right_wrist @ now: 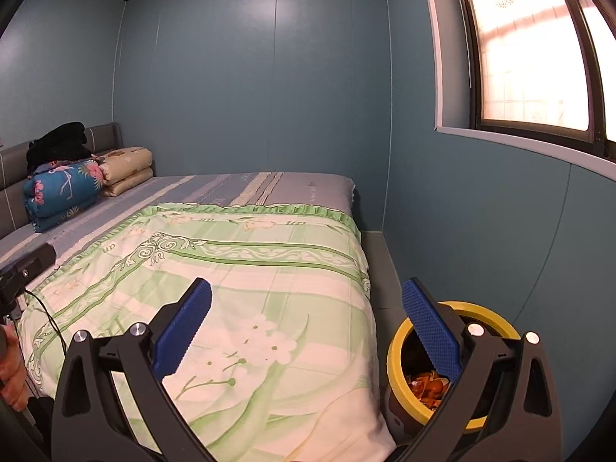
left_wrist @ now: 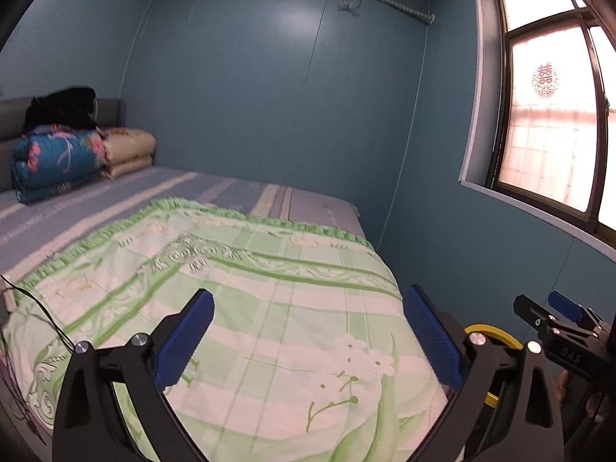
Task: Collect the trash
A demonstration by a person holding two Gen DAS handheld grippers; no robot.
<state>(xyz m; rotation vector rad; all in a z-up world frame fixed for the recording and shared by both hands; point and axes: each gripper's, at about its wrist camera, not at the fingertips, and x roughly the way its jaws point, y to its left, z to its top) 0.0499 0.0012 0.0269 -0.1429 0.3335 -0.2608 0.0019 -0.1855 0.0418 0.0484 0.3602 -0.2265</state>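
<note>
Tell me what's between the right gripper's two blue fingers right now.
Nothing is held. The right gripper stands open, with only the green floral quilt behind the gap, seen in the right wrist view.

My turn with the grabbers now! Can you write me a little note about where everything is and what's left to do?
Left gripper: open, nothing between its pads, pointing over the bed.
Right gripper: open too, also holding nothing.
Trash bin: yellow rim, on the floor beside the bed's right edge, just under the right gripper. Orange peels are already inside it.
Green floral quilt: spread on the bed, and no trash shows on it in either view.
Done: some peels are binned.
Left: probably look around for more trash outside these views; none is visible here right now.
</note>
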